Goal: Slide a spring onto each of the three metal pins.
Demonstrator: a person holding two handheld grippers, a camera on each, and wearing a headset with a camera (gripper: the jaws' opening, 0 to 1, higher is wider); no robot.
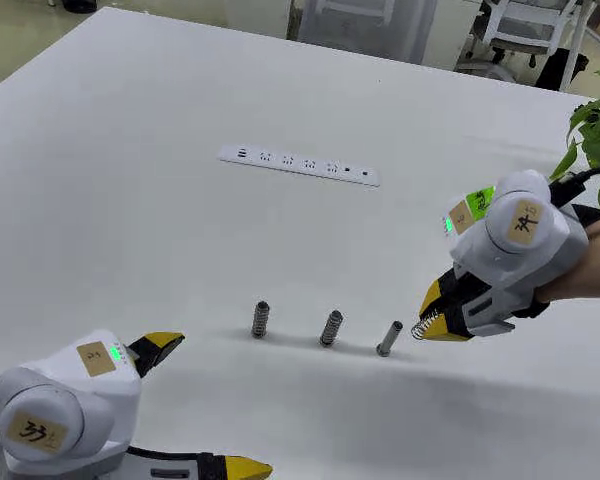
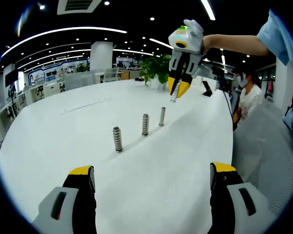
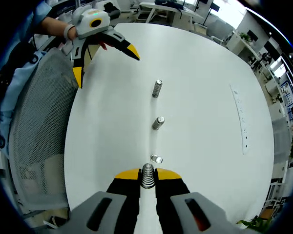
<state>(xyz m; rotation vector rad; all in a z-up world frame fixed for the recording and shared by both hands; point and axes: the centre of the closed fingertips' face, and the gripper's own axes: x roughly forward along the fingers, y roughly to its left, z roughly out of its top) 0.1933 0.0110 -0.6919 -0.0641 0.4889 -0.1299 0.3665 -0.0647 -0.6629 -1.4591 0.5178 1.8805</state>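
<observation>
- Head view: the right hand-held gripper [image 1: 435, 318] is clamped on a spring [image 1: 425, 324]. It hangs just beside the top of the bare pin [image 1: 389, 338], and the spring is not yet on the pin.
- Risk: the spring sticks out of the jaws at a slant and is not in line with the pin. Its end may catch on the pin top, then bend or spring out of the jaws.
- Risk: if the jaws let go too early, the spring can fall on the counter [image 1: 130, 150] and roll away.
- Risk: a push from the side may tip the bare pin. I cannot tell if the pins are fixed to the counter.
- The left hand-held gripper [image 2: 151, 169] has its jaws wide apart and holds nothing. It is low and well apart from the pins, so it cannot steady anything.
- Count: three pins stand in one row. The end pin [image 1: 261, 319] and the middle pin [image 1: 331, 328] each carry a spring, and one is bare.
- Count: three springs, two on pins and one in the jaws.
- Count: two hand-held grippers and one power strip [image 1: 298, 165].
</observation>
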